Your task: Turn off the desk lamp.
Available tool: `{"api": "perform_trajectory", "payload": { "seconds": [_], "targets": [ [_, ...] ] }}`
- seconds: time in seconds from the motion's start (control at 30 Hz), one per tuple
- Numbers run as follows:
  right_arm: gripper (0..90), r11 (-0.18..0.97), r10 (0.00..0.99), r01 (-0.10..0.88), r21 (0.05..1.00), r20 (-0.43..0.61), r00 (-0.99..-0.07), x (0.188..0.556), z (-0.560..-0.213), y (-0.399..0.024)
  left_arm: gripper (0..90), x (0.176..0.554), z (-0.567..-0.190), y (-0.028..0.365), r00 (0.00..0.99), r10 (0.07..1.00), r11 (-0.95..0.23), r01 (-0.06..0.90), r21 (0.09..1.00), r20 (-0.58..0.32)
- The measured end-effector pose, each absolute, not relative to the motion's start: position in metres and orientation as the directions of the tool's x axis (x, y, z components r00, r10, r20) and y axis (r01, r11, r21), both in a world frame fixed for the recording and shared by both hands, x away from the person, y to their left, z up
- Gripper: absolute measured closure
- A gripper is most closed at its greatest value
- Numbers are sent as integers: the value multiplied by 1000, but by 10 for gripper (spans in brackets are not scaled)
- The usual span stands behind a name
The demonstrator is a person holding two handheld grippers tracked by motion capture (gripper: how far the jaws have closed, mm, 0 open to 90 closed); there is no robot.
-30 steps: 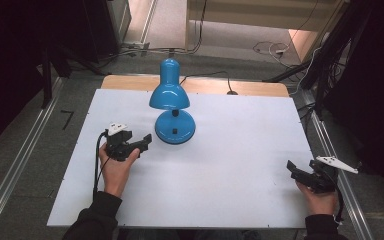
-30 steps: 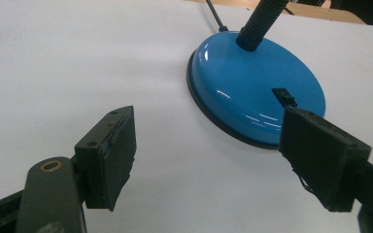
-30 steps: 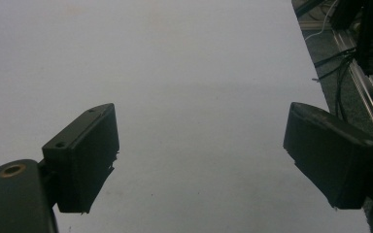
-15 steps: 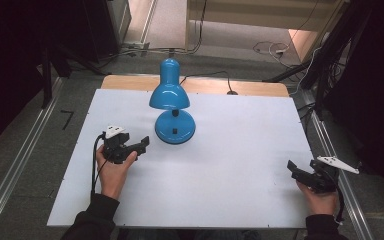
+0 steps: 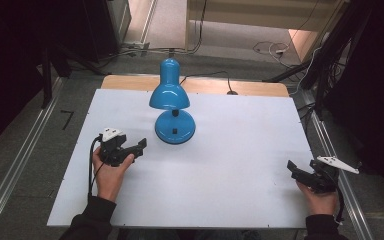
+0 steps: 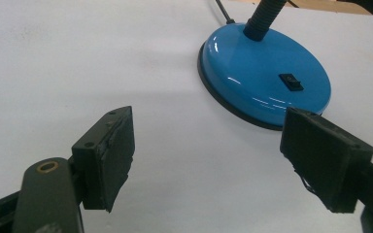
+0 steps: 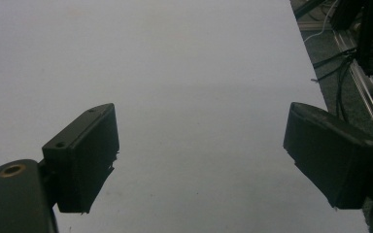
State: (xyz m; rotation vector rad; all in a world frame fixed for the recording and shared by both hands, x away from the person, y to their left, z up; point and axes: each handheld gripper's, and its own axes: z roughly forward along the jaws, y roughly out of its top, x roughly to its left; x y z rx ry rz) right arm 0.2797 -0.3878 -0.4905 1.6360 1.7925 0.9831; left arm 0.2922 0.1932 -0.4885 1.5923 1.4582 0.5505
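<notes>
A blue desk lamp (image 5: 169, 95) stands upright on the white table (image 5: 230, 150), its round base (image 5: 175, 127) left of centre and its shade above it. The base (image 6: 264, 80) carries a small black rocker switch (image 6: 291, 81) and a black flexible neck (image 6: 264, 17). My left gripper (image 5: 139, 146) lies low on the table just left of the base, open and pointing at it, with nothing between its jaws (image 6: 209, 160). My right gripper (image 5: 294, 169) rests open near the table's right edge, far from the lamp, over bare table (image 7: 199, 160).
A wooden strip (image 5: 205, 85) runs behind the white table top. The lamp's black cord (image 5: 227, 85) trails off the back edge. Metal rails (image 5: 335, 165) and cables lie on the floor to the right, with another rail (image 5: 15, 170) at the left.
My left gripper has shifted slightly down and left, staying open beside the lamp base. The right gripper and the lamp have not moved.
</notes>
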Motion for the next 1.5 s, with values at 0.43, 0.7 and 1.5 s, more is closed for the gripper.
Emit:
{"api": "perform_trajectory", "payload": {
  "seconds": [0.43,0.7,1.5],
  "targets": [
    [114,8,986,611,792,97,-138,280,-490,-388,198,280,-489,202,209,945,96,559,823,-252],
    [114,10,986,611,792,95,-139,280,-490,-388,185,274,-488,207,202,945,107,551,827,-256],
    [114,12,986,611,791,94,-141,280,-491,-387,170,260,-488,219,176,950,125,539,833,-257]
  ]
}}
